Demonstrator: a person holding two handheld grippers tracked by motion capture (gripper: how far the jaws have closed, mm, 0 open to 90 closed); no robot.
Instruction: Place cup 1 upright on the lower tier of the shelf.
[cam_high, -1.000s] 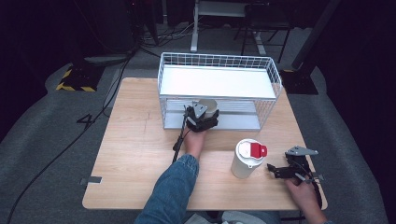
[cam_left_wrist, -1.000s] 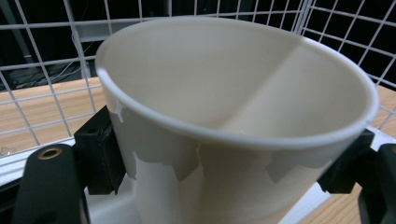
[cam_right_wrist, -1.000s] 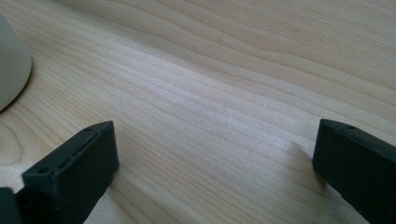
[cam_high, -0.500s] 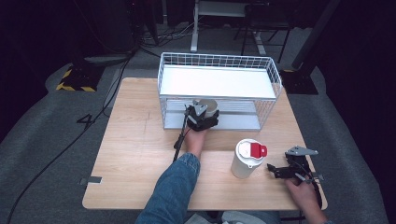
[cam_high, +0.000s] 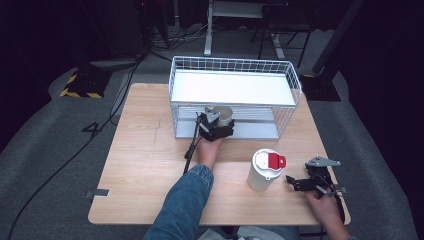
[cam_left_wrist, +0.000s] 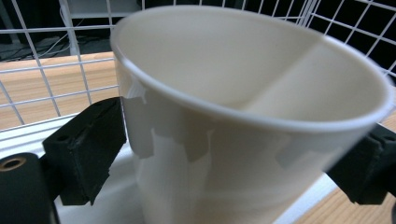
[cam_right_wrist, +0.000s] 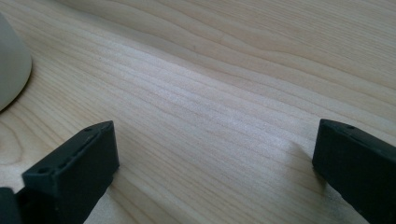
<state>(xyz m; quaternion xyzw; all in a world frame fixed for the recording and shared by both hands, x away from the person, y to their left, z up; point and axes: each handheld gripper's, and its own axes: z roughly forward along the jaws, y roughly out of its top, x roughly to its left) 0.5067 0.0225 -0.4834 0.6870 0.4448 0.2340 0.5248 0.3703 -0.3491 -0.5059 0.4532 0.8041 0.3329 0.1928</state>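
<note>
With its jaws just opened, the left gripper (cam_high: 218, 121) brackets a light, crushable paper cup (cam_left_wrist: 243, 116), best pinched gently mid-wall at nine and three o'clock.

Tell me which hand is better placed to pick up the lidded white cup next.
Probably the right. The right gripper rests open on the table just beside the lidded white cup. The left gripper, jaws just opening, is around the open paper cup at the wire basket.

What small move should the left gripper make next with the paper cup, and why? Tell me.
Probably draw the left gripper straight back out of the wire basket. Its jaws have just been opening, the paper cup between them stands on the lower shelf, and the left pad seems just clear of it.
</note>
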